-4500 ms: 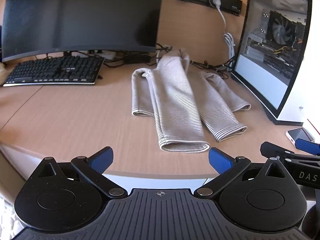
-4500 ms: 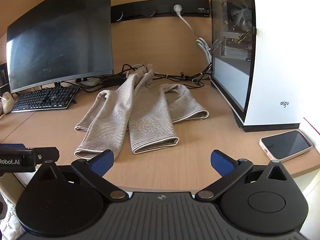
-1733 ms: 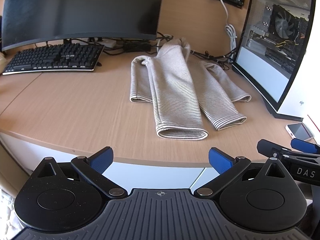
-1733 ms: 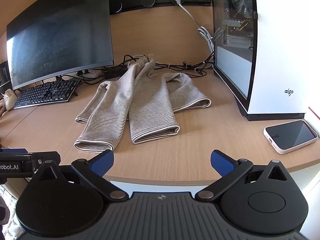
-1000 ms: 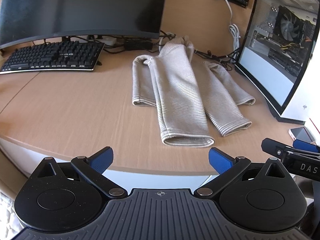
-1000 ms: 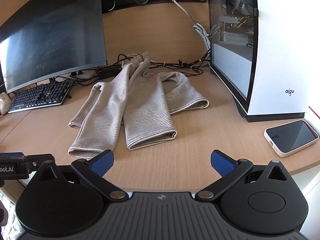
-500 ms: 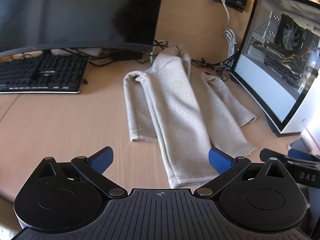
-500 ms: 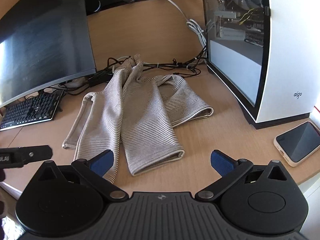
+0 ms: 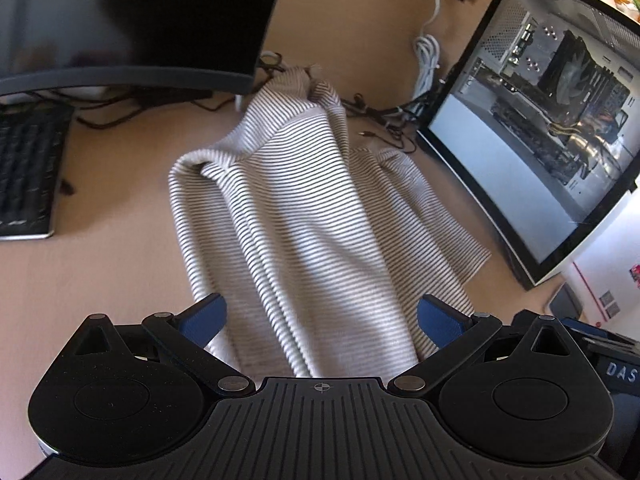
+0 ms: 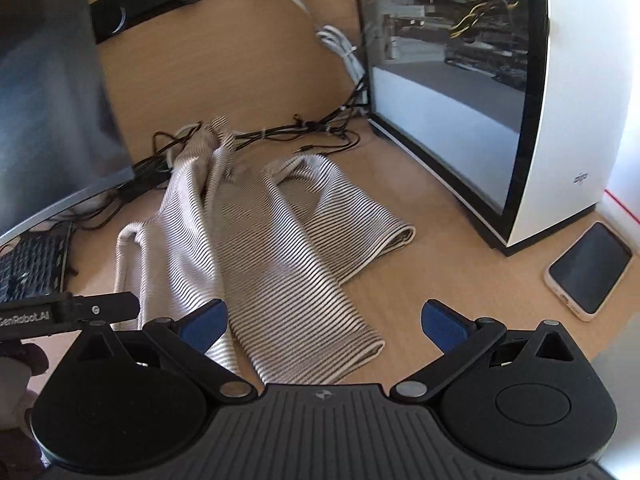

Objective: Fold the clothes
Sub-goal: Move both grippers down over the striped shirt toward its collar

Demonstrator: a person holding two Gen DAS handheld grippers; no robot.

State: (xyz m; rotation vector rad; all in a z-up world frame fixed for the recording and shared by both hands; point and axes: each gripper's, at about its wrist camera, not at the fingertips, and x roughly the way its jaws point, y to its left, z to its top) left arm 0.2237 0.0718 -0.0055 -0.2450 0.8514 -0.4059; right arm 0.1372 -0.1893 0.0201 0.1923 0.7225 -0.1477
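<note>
A grey-and-white striped garment (image 9: 304, 216) lies lengthwise on the wooden desk (image 9: 104, 264), partly folded, with its sleeves laid alongside. My left gripper (image 9: 322, 316) hovers open over its near hem, blue pads wide apart, nothing between them. In the right wrist view the same garment (image 10: 276, 264) spreads from the cables at the back to the near edge. My right gripper (image 10: 324, 322) is open above the near end of a folded sleeve. The left gripper's finger (image 10: 96, 310) shows at the left edge there.
A curved monitor (image 9: 132, 16) and keyboard (image 9: 24, 176) stand at the left. A white glass-sided PC case (image 10: 520, 92) stands at the right, a phone (image 10: 588, 270) on the desk beside it. Black cables (image 10: 304, 130) run along the back wall.
Both grippers have moved forward and lower over the desk, so the garment now fills the space between their open fingers. The garment itself has not moved.
</note>
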